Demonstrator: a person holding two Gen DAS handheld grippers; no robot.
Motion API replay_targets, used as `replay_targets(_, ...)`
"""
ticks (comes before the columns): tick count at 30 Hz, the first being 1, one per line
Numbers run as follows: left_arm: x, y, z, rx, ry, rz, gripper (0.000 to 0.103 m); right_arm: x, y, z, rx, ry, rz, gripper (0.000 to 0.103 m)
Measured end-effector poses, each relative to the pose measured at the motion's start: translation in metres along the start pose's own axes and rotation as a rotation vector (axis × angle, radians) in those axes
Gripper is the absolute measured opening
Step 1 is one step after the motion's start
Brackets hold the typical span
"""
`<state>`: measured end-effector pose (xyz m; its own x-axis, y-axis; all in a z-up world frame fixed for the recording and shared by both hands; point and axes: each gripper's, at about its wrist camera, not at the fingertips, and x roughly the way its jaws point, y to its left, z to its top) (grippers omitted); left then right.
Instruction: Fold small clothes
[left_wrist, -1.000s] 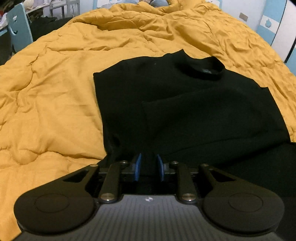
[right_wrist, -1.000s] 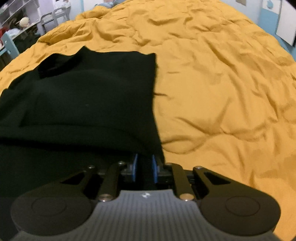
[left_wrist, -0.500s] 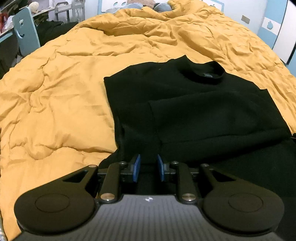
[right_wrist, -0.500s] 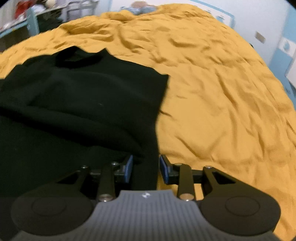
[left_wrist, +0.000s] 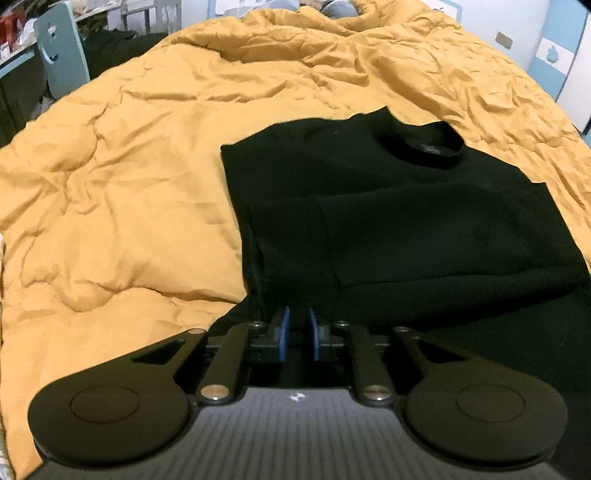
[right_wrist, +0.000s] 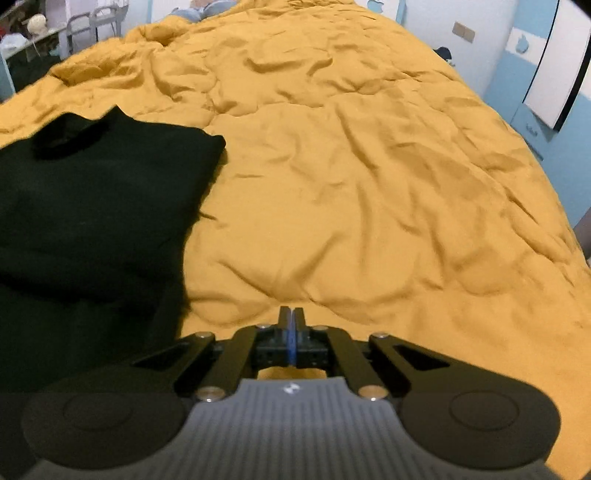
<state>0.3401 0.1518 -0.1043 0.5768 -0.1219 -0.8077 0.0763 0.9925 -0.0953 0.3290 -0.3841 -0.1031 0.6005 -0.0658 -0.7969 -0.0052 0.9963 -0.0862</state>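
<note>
A black high-neck top (left_wrist: 388, 206) lies flat on the orange quilt (left_wrist: 129, 184), collar at the far end, sides folded in over its middle. My left gripper (left_wrist: 297, 321) is at the garment's near hem, jaws a narrow gap apart with black cloth between the blue pads (left_wrist: 283, 328). In the right wrist view the top (right_wrist: 92, 206) lies to the left. My right gripper (right_wrist: 291, 317) is shut and empty above bare quilt (right_wrist: 369, 206), to the right of the garment's edge.
The quilt covers a wide bed. A pale blue chair (left_wrist: 62, 62) and cluttered shelves stand at the far left. Blue and white cupboard doors (right_wrist: 546, 74) line the right wall. Pillows sit at the bed's far end.
My right gripper opened, let go of the garment's hem, moved right off the cloth and closed empty. My left gripper stayed on the hem and drew back a little.
</note>
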Motion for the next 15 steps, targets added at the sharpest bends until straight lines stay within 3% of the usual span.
replay_targets(7, -0.058, -0.004, -0.006, 0.066, -0.033, -0.033, 0.019, -0.072, -0.004, -0.015, 0.009, -0.014, 0.152, 0.0)
replay_targets(15, -0.146, -0.016, -0.031, 0.222, -0.054, -0.082, 0.031, -0.163, 0.014, -0.056, -0.176, -0.004, 0.257, 0.002)
